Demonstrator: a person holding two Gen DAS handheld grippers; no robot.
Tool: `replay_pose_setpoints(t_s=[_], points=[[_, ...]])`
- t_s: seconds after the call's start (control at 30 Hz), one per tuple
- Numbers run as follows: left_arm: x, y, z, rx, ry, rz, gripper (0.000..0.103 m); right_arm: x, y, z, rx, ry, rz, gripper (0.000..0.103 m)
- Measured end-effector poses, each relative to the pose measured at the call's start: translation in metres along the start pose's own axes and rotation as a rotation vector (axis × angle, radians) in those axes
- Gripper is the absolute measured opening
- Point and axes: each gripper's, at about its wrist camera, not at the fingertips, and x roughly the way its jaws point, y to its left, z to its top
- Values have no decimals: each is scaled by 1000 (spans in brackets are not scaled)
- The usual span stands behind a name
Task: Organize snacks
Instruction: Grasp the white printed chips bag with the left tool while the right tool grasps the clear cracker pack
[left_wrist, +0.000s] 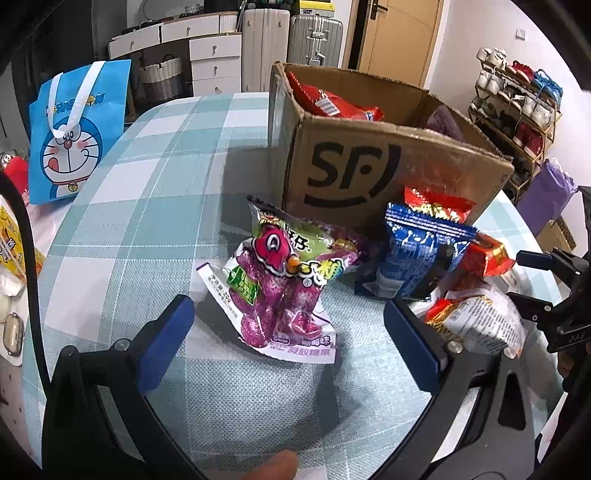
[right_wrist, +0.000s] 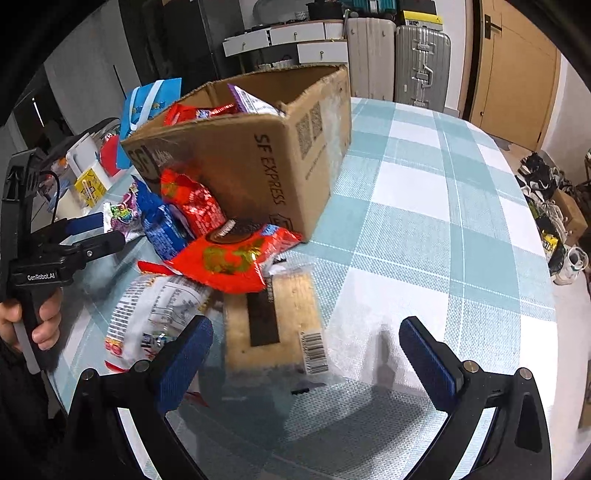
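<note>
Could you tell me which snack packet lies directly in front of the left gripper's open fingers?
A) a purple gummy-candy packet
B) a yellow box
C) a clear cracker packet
A: the left wrist view shows the purple gummy-candy packet lying on the checked tablecloth ahead of the open left gripper.

even indoor light, soft shadows, motion blur low in right view, fisheye-bent dark edges.

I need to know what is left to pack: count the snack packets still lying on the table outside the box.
6, perhaps more hidden: purple candy bag, blue packet, red packet against the box, red cookie bag, white packet, tan cracker pack.
</note>
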Motion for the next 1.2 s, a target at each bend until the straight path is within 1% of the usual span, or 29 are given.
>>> replay_pose_setpoints(t_s=[0.1, 0.17, 0.47, 0.57, 0.63, 0.67, 0.7, 0.73, 0.77, 0.8, 0.83, 0.9, 1.03, 1.2], points=[[2, -2, 0, 7, 3, -3, 102, 5, 4, -3, -25, 15, -21, 102], [2, -2, -1, 9, 1, -4, 102, 8, 9, -4, -43, 19, -18, 102], [3, -2, -1, 5, 4, 4, 102, 13, 14, -8, -83, 13, -48, 102], [3, -3, -2, 11, 3, 2, 102, 13, 11, -8, -69, 10, -24, 99], [3, -4, -3, 14, 1, 0, 102, 13, 13, -7, -76, 7, -29, 97], [2, -4, -3, 12, 1, -1, 102, 13, 13, -7, -77, 1, -27, 93], [2, -3, -2, 9, 2, -3, 102, 12, 13, -7, -77, -7, -28, 85], [3, -3, -2, 7, 3, -4, 102, 11, 14, -6, -82, -9, -35, 82], [3, -3, -3, 6, 4, -2, 102, 11, 15, -6, -86, -8, -45, 76], [3, -3, -2, 4, 5, -1, 102, 10, 17, -6, -90, -10, -45, 66], [3, -3, -2, 4, 5, -2, 102, 9, 17, -5, -89, -12, -39, 62], [3, -3, -3, 6, 4, -4, 102, 8, 16, -5, -88, -8, -21, 60], [0, -5, -2, 12, -3, 2, 102, 5, 11, -5, -76, -5, 11, 60], [-7, -10, -1, 21, -17, -12, 102, -9, 5, -3, -59, -49, 43, 58]])
